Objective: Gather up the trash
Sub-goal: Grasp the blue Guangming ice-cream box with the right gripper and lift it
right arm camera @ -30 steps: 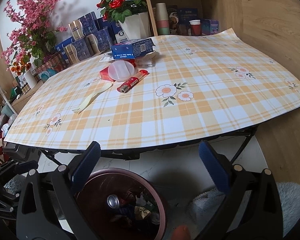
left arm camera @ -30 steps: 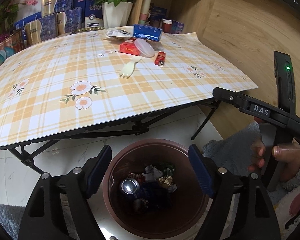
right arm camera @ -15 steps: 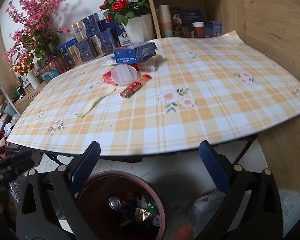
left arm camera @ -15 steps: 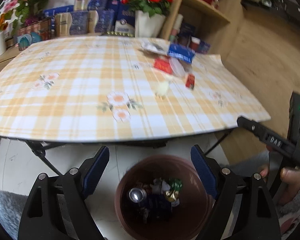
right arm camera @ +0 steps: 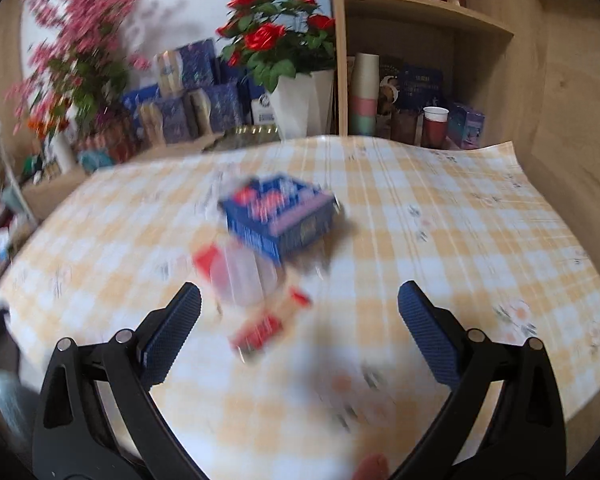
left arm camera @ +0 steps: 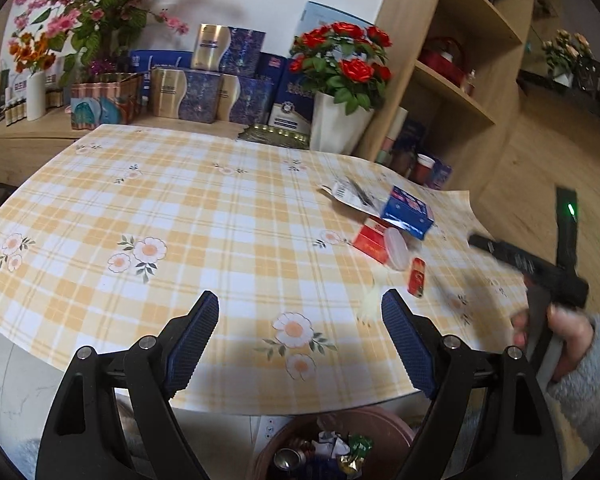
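Both grippers, left gripper (left arm camera: 300, 320) and right gripper (right arm camera: 299, 312), hang spread wide and empty above the checked tablecloth (left arm camera: 204, 216). Ahead lie a blue box (right arm camera: 278, 214), a red lighter (left arm camera: 417, 277) and a round clear lid (left arm camera: 396, 248); the brown trash bin (left arm camera: 396, 424) sits below the table edge.

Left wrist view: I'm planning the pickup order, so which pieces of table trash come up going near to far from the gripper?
Pale plastic fork → red lighter → clear round lid → blue box → torn white wrapper.
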